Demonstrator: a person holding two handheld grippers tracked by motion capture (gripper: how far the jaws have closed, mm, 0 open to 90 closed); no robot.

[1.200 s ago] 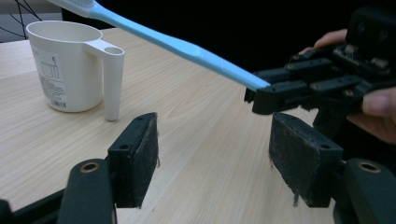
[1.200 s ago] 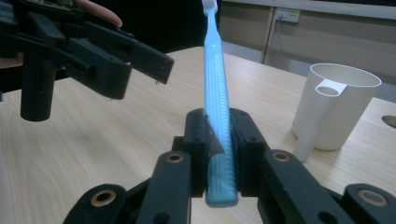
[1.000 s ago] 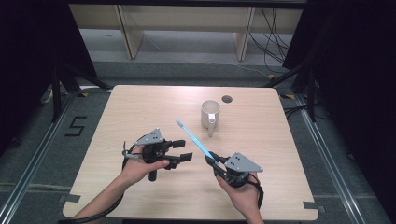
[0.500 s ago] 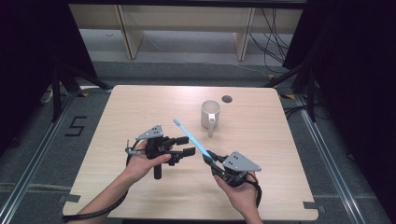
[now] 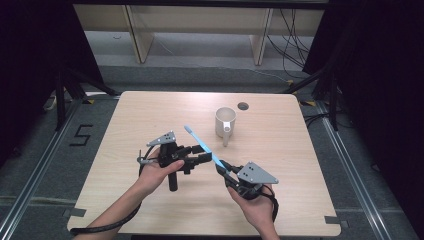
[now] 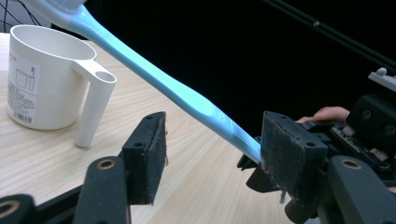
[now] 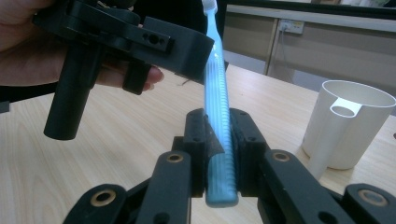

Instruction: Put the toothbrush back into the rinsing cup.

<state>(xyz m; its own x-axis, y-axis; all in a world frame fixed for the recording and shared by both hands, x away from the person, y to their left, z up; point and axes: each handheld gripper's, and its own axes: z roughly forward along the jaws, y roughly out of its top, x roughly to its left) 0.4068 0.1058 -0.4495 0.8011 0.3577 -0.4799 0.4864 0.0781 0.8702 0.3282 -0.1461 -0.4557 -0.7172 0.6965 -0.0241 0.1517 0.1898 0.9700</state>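
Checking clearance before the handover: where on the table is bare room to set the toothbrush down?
Bare wood runs along the table left and far edge, and right of the cup. It is crowded at the near middle, where the left gripper and right gripper meet around the toothbrush.

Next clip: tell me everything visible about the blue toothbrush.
The toothbrush is light blue, plastic-looking, with a slim handle ribbed near its butt end and a paler head. It is off the table, tilted, head up and away from the person, toward the white mug. The right hand-held gripper is clamped on its lower handle. The left hand-held gripper has its jaws either side of the mid-handle; they have just been closing, and its pads do not press on it yet.
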